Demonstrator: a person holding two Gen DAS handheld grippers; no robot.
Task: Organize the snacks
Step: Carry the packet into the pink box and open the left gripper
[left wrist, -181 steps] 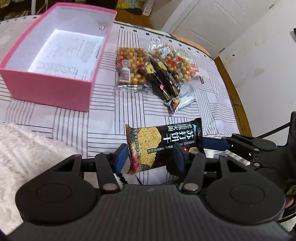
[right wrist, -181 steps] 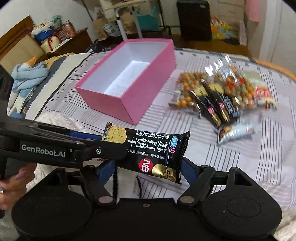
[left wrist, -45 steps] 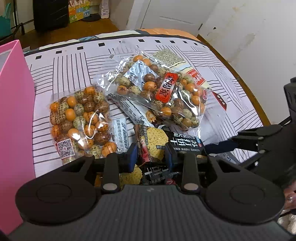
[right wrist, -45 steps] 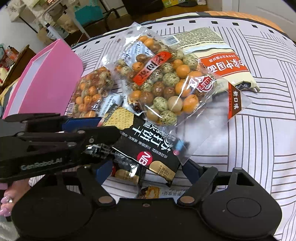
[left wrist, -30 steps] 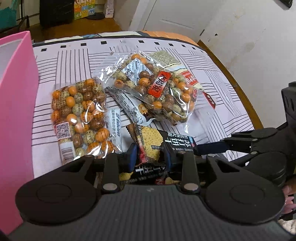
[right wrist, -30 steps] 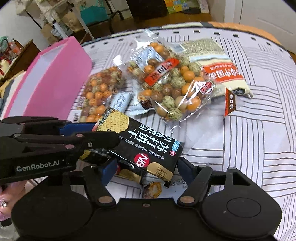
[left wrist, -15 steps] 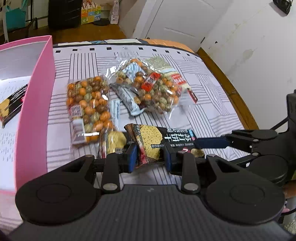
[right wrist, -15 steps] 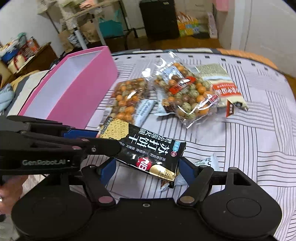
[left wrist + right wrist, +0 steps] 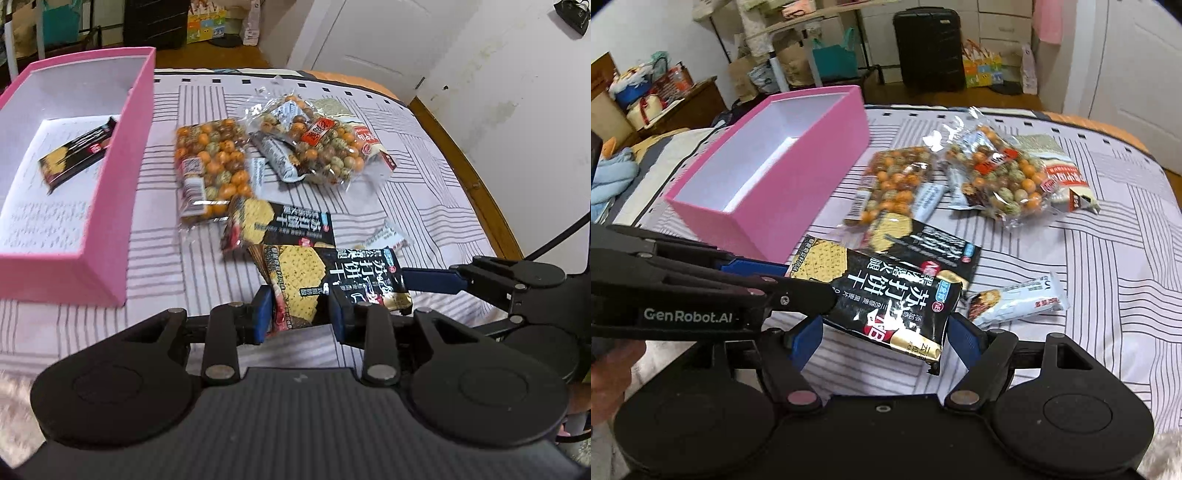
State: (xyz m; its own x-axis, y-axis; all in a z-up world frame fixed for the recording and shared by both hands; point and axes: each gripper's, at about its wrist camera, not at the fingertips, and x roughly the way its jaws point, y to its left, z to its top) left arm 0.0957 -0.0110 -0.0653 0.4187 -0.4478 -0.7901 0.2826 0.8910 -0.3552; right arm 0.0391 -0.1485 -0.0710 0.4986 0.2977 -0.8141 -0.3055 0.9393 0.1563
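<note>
Above the striped bedspread [image 9: 424,177], both grippers carried one black foil pack of soda crackers [image 9: 328,277] between them. The left gripper [image 9: 301,314] was clamped on its cracker-printed end, and the right gripper [image 9: 884,338] pinched the gold-marked end. Half a second before, the pack hung closer to the snack pile; now it had been lifted clear and drawn back toward the long pink cardboard box [image 9: 110,206]. A matching black cracker pack [image 9: 75,153] already lay inside that box, so the held one is probably headed the same way. Another cracker pack [image 9: 277,223] lay on the bedspread just beyond the held one, near the two clear bags of coated peanuts [image 9: 210,166]. A small white wrapped bar [image 9: 1019,295] sat apart on the right. Most of the sorting was not yet done.
</note>
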